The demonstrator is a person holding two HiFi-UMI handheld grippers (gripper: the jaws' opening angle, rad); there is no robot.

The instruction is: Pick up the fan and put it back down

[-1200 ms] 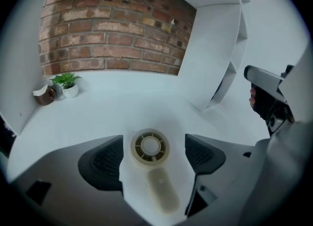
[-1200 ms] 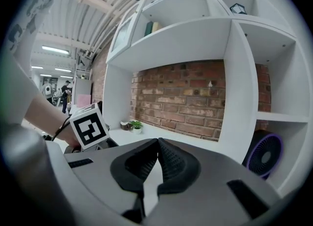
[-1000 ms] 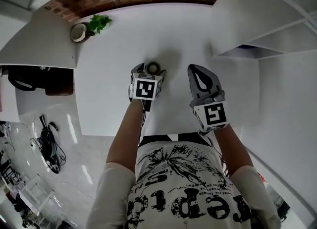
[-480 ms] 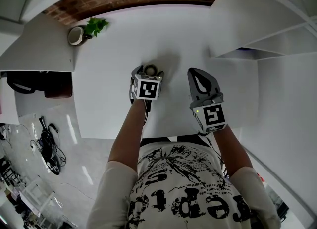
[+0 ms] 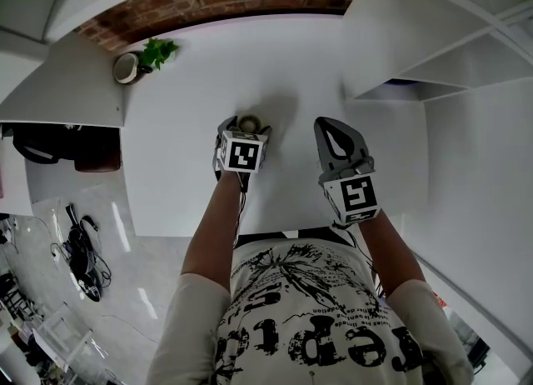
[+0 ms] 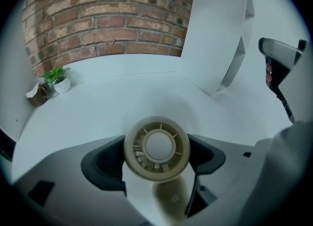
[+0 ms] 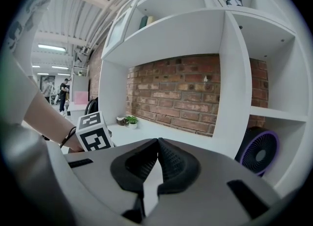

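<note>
Edging slightly nearer, the left tool [image 5: 246, 127] clamps the fan [image 6: 157, 147], seemingly lifting it off the counter [image 5: 200, 67]; right tool [image 7: 157, 144] closed, empty; set-down remains.

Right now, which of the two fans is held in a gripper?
The small beige fan, clamped in the left gripper; the larger purple-rimmed fan sits apart in a shelf compartment.

The left gripper [image 6: 156, 155] has its jaws closed on the cream fan [image 6: 157, 146].
</note>
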